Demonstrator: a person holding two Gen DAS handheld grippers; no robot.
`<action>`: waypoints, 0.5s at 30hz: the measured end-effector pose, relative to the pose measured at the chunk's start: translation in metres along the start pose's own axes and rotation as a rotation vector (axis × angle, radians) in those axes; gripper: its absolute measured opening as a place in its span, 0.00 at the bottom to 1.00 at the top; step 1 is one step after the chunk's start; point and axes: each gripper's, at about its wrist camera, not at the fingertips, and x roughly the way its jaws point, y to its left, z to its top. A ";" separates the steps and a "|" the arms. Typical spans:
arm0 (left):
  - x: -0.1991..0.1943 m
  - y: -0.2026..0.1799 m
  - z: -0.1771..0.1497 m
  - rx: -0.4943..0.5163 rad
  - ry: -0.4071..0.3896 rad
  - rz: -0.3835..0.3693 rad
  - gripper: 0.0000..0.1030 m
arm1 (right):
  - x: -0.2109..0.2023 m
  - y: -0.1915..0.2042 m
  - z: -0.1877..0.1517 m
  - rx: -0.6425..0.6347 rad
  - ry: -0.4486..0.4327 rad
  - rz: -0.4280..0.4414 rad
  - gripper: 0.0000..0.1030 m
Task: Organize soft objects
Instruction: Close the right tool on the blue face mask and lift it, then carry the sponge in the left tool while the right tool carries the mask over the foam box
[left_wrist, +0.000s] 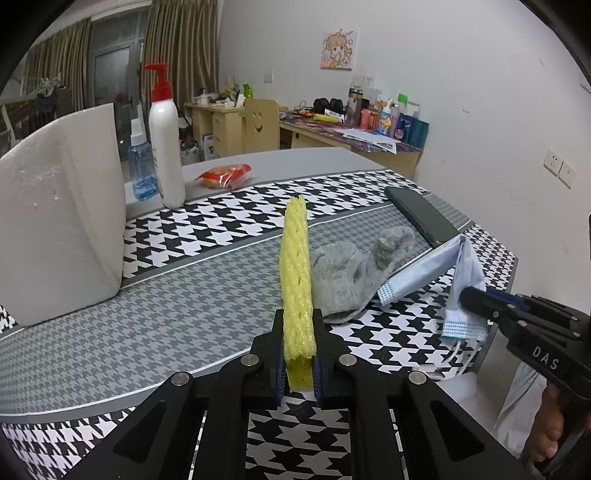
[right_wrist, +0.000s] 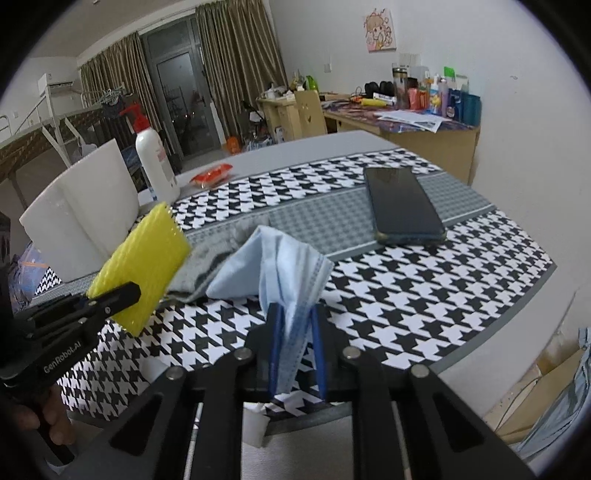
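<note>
— We see a yellow foam net sleeve (left_wrist: 295, 273), soft and ridged, and beside it a fuzzy grey knitted sock (left_wrist: 347, 277).

— We also note the pale blue face mask (right_wrist: 288, 273), thin pleated non-woven cloth, matt.

— The bench (left_wrist: 147, 295) wears a smooth printed houndstooth cover; the phone (right_wrist: 402, 203) looks glossy.

— The white pump bottle (left_wrist: 166, 147) we take for shiny plastic.

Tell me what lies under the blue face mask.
The face mask, pinched in the right hand-held gripper, drapes over one end of a grey sock on the houndstooth tablecloth. How far the sock reaches beneath the mask is hidden.
</note>
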 end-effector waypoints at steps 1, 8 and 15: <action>-0.001 0.001 0.000 0.000 0.000 0.000 0.12 | -0.002 0.000 0.001 0.000 -0.005 0.002 0.19; -0.016 0.002 0.004 0.005 -0.042 0.004 0.11 | -0.018 0.003 0.008 -0.001 -0.067 0.000 0.14; -0.027 0.004 0.004 0.004 -0.065 0.012 0.11 | -0.028 0.005 0.011 0.001 -0.102 -0.003 0.14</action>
